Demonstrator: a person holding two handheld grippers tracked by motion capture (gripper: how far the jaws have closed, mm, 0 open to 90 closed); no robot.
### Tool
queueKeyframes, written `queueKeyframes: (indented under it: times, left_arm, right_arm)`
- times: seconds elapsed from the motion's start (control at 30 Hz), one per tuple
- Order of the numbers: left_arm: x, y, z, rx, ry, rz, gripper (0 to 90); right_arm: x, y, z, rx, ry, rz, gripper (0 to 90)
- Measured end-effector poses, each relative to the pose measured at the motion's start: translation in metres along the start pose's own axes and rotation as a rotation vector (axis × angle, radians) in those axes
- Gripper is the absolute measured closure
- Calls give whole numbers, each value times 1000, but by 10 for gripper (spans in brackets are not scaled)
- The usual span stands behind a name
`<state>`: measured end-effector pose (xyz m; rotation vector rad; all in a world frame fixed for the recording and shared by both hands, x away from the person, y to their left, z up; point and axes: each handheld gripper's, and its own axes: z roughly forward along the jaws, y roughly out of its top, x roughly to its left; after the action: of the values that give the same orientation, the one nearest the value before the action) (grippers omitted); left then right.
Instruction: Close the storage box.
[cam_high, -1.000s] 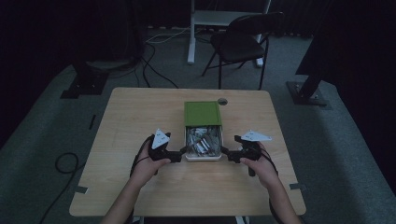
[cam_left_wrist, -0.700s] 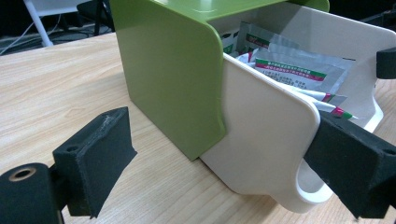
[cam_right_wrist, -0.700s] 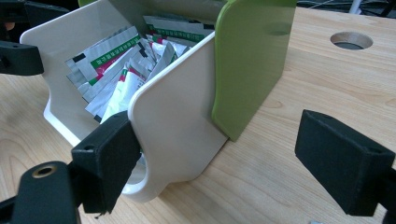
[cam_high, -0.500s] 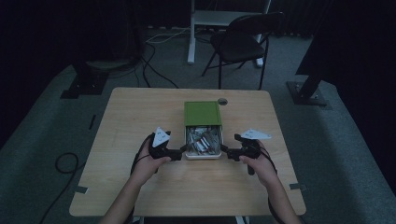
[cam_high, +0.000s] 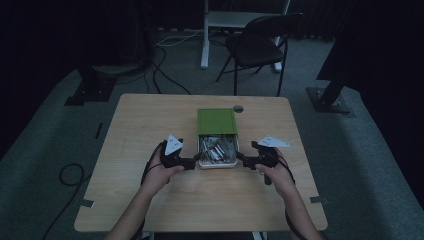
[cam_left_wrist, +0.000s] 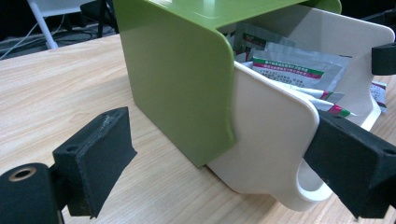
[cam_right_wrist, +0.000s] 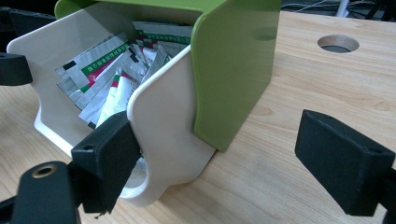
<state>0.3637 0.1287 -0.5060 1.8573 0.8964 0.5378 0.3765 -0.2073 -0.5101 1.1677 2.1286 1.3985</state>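
Green sleeve (cam_high: 216, 121) mid-tabletop, white drawer (cam_high: 218, 163) pulled out toward near edge, full of sachets (cam_high: 216, 149). Left gripper (cam_high: 198, 159) and right gripper (cam_high: 241, 158) flank drawer's front corners, jaws wide, gripping nothing

high view: above, forward-down, dim, probably far | gripper views: close, opposite sides, share drawer (cam_left_wrist: 275, 140)

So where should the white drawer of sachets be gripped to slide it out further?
Probably by the white drawer's looped front handle, approached from the person's side: it protrudes beyond the green sleeve, while the thin side walls sit partly inside it.
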Motion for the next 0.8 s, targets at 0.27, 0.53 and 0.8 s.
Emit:
queueKeyframes:
  times: [0.27, 0.53, 0.8]
  left_arm:
    - [3, 2, 4, 2, 3, -2, 97]
    - [5, 5, 7, 5, 14, 5, 97]
    - [8, 6, 10, 5, 22, -3, 97]
  right_arm:
    - [-2, 2, 3, -1, -12, -1, 141]
    - [-3, 4, 5, 0, -21, 4, 141]
    - [-5, 6, 8, 2, -24, 8, 141]
